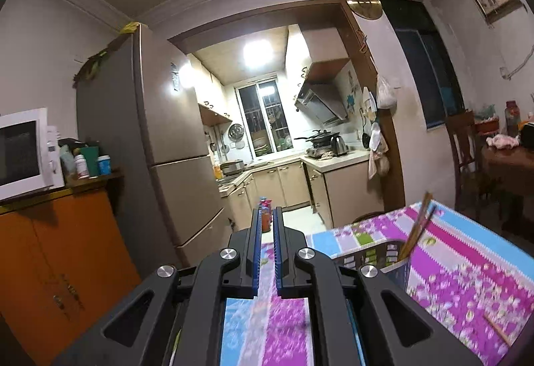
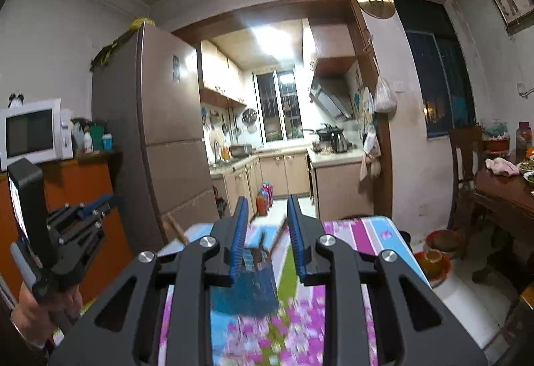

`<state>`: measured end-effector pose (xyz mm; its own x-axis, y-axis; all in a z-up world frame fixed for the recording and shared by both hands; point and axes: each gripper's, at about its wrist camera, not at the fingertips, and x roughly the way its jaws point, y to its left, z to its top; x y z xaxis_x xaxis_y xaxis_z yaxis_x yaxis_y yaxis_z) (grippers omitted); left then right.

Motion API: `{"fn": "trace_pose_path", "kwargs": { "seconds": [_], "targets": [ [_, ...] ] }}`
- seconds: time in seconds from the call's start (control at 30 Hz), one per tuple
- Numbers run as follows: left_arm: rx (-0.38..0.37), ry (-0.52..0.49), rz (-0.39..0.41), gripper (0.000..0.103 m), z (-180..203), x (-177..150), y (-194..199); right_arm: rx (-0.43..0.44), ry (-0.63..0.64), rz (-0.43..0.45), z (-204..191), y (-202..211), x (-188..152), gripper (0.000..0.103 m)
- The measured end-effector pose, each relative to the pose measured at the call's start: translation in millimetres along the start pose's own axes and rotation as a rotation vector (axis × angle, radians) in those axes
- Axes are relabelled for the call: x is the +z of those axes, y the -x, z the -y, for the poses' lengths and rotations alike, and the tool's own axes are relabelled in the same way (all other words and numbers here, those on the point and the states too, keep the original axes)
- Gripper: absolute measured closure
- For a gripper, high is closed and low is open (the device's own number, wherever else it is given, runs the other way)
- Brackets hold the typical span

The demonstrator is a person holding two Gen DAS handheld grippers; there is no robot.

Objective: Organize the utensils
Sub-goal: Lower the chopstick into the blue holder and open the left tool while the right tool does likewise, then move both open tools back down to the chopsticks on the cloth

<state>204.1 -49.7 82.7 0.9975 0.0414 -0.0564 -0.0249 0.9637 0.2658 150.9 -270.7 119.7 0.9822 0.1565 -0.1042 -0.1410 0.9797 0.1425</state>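
Observation:
A dark blue slotted utensil holder (image 2: 247, 286) stands on the flowered tablecloth (image 2: 350, 232), just below and between my right gripper's fingers. My right gripper (image 2: 267, 209) is open and empty above it. Brown chopsticks (image 1: 417, 229) stand tilted in the same holder (image 1: 387, 254), to the right of my left gripper (image 1: 267, 216). My left gripper has its fingers close together with nothing between them, raised over the table's left edge. It also shows in the right wrist view (image 2: 103, 202), held in a hand. One loose chopstick (image 1: 497, 329) lies on the cloth (image 1: 467, 266) at the right.
An orange cabinet (image 1: 60, 249) with a white microwave (image 1: 23, 152) stands at the left, beside a tall fridge (image 1: 167, 132). The kitchen doorway is straight ahead. A wooden dining table (image 2: 507, 196) and chair stand at the right, with bowls (image 2: 434, 259) on the floor.

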Motion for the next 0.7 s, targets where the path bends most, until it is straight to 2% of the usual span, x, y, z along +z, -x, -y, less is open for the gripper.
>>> {"fn": "trace_pose_path", "kwargs": {
  "seconds": [0.3,0.53,0.7],
  "targets": [
    [0.034,0.017,-0.080,0.095,-6.2,-43.6,34.2,-0.063,0.061,-0.111,5.8,45.6,-60.9,0.080],
    [0.038,0.028,-0.151,0.095,-6.9,-71.7,45.1,-0.085,0.005,-0.176,17.8,65.9,-95.7,0.080],
    [0.034,0.028,-0.195,0.095,-5.8,-93.7,54.1,-0.100,-0.017,-0.222,22.9,74.3,-118.3,0.075]
  ]
}}
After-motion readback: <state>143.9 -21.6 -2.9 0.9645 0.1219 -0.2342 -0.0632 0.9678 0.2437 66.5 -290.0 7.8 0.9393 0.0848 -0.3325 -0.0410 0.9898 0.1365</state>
